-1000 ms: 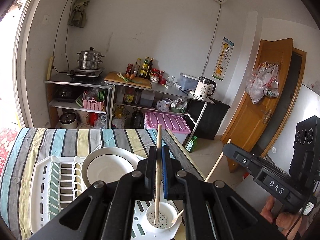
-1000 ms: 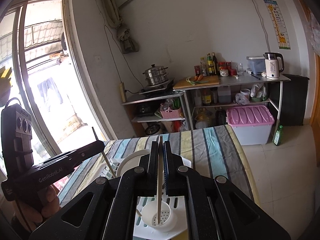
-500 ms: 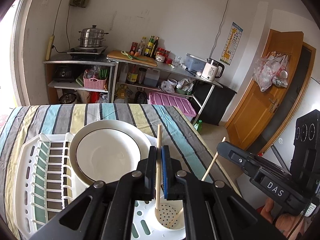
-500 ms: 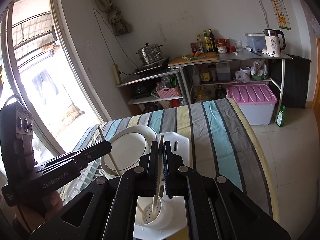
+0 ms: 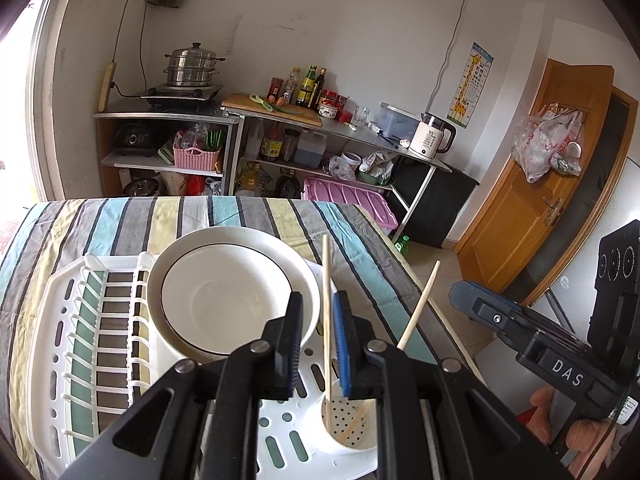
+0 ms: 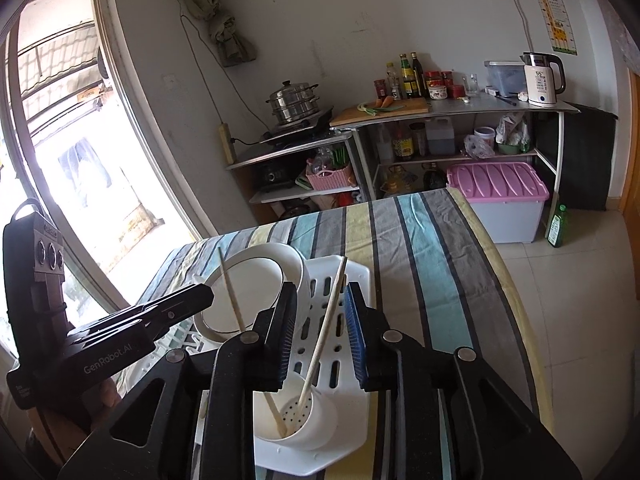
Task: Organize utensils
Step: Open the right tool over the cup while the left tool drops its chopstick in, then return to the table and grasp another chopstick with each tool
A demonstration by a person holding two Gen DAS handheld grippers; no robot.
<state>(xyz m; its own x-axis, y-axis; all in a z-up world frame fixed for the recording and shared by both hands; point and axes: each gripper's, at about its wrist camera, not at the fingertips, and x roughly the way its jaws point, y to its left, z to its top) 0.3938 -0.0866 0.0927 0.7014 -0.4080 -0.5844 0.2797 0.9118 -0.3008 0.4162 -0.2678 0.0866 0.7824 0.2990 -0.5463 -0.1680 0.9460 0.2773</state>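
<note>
striped tablecloth (image 5: 120, 216), white dish rack (image 5: 60, 344) holding a bowl (image 5: 224, 300), left gripper (image 5: 318, 344) and right gripper (image 6: 318, 336) jaws just opened and spread, two chopsticks (image 6: 324, 328) released, leaning in the perforated cup (image 6: 304, 420)

- Tabletop (image 5: 248, 216) covered by a striped cloth in teal, grey, pale yellow and dark bands, reaching to the far edge and the right edge.
- White plastic dish rack (image 5: 64, 344) lying flat on the cloth, near the front edge.
- In the right wrist view, same rack (image 6: 352, 276) sitting left of the tabletop's middle, bare striped cloth to its right and beyond it.
- Tiled floor (image 6: 580, 320) beside the tabletop.
</note>
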